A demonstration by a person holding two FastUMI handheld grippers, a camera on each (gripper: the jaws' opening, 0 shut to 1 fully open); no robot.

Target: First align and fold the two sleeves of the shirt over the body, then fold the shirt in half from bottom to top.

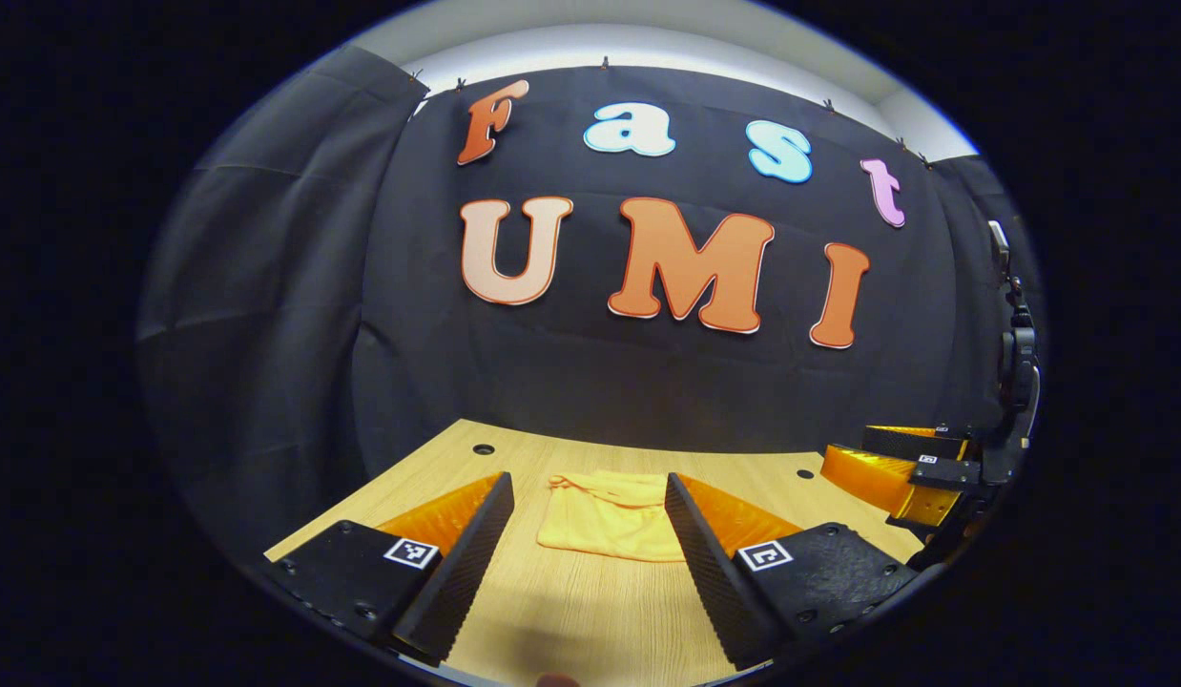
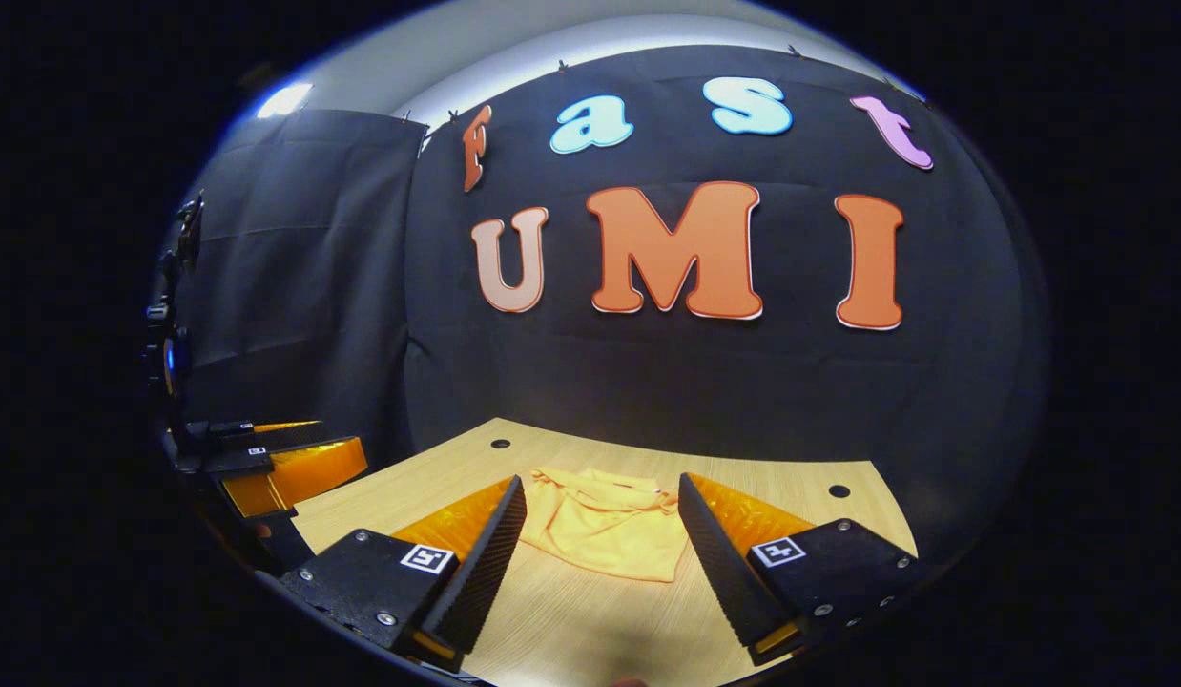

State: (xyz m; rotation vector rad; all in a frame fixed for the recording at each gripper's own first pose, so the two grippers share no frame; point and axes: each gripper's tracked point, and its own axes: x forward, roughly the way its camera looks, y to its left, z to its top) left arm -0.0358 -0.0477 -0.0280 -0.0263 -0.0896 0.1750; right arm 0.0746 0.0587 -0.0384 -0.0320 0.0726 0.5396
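Observation:
A yellow shirt (image 1: 605, 520) lies folded into a small compact rectangle on the wooden table (image 1: 571, 611), collar toward the far wall. In the right gripper view the same shirt (image 2: 605, 530) rests beyond the fingers. My left gripper (image 1: 586, 563) is open, held above the table short of the shirt, with nothing between its fingers. My right gripper (image 2: 595, 563) is likewise open and holds nothing, hovering on the near side of the shirt. Each gripper also appears at the other view's edge: the right gripper (image 1: 920, 472) on the right, the left gripper (image 2: 266, 458) on the left.
The table's (image 2: 571, 620) far edge meets the black cloth wall just behind the shirt. Small round holes (image 1: 483, 448) (image 2: 839, 490) mark the tabletop near its far corners. Bare wood lies between the shirt and the near edge.

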